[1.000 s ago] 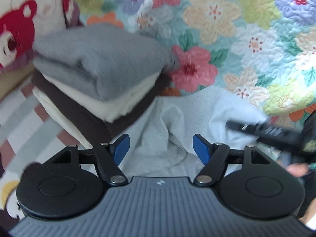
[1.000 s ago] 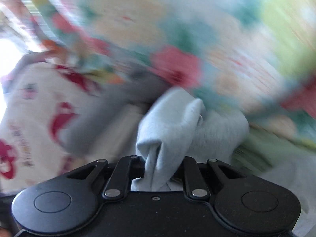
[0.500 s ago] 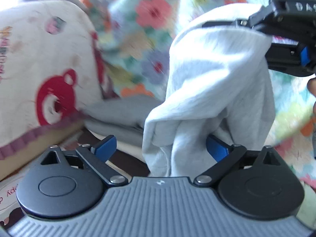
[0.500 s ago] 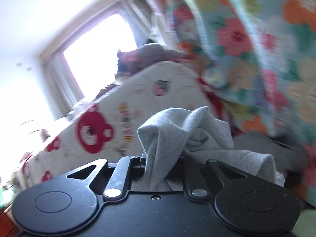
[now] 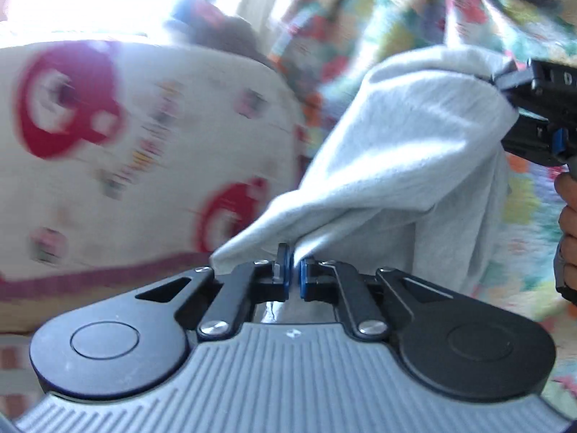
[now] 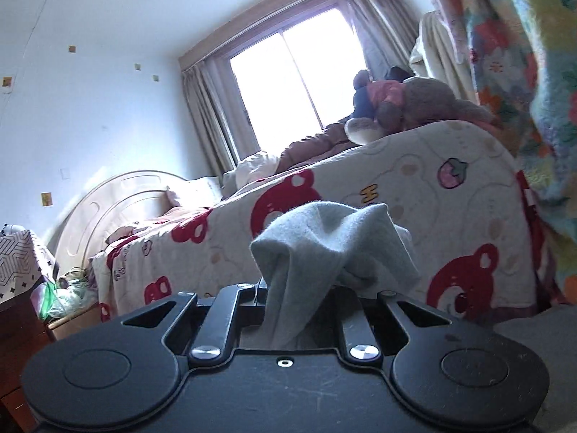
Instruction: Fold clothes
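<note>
Left tongs (image 5: pixel 295 277) pinching low fold of grey garment (image 5: pixel 407 166) — cloth held in air beside bear-print bed cover (image 5: pixel 144 166). Right tongs (image 6: pixel 299 310) clamped on garment's bunched upper edge — floral quilt (image 5: pixel 396 25) behind garment.

The right gripper (image 6: pixel 301 310) is clamped on a bunched fold of pale grey garment (image 6: pixel 324 245), which rises above its black body. Behind stands a cream bedspread (image 6: pixel 360 195) printed with red bears, a brown plush toy (image 6: pixel 407 104) lying on top, near a bright window (image 6: pixel 295 83) with curtains.
</note>
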{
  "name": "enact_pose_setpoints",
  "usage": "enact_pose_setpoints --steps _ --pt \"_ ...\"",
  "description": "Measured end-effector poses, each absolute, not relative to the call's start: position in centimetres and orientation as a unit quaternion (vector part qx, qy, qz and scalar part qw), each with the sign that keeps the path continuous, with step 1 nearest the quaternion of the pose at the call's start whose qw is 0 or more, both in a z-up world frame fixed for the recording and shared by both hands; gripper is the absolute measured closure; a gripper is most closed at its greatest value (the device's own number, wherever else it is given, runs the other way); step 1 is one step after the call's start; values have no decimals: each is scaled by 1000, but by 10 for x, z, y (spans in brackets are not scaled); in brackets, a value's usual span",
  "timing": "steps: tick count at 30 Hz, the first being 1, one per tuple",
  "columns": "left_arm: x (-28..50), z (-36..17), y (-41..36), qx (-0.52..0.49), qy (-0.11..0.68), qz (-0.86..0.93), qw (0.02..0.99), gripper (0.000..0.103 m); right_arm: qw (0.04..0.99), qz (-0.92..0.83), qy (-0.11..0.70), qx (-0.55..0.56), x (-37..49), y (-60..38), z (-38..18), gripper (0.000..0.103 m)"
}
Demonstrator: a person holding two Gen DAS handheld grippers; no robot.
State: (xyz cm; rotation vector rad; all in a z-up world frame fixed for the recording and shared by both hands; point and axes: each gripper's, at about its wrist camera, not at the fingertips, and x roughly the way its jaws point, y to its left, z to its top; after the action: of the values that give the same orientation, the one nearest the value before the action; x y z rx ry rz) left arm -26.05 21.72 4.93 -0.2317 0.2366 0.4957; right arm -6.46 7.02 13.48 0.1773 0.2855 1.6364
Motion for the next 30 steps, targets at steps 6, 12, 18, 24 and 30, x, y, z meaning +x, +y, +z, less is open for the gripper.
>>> enact_pose_setpoints --steps 6,12,18,24,30 --pt "-329 37 287 -170 146 325 919 99 690 707 155 4 -92 149 99 67" --pt "-359 -105 399 -336 280 402 805 103 761 572 286 -105 -91 253 -16 37" --pt "-396 -136 434 -447 272 399 753 101 676 605 407 -111 -103 253 -114 38" --pt "-381 -143 432 -373 335 435 748 67 621 659 386 -177 -142 274 -136 38" --pt "-351 -179 452 -394 395 359 748 43 595 642 424 -232 -156 293 -171 38"
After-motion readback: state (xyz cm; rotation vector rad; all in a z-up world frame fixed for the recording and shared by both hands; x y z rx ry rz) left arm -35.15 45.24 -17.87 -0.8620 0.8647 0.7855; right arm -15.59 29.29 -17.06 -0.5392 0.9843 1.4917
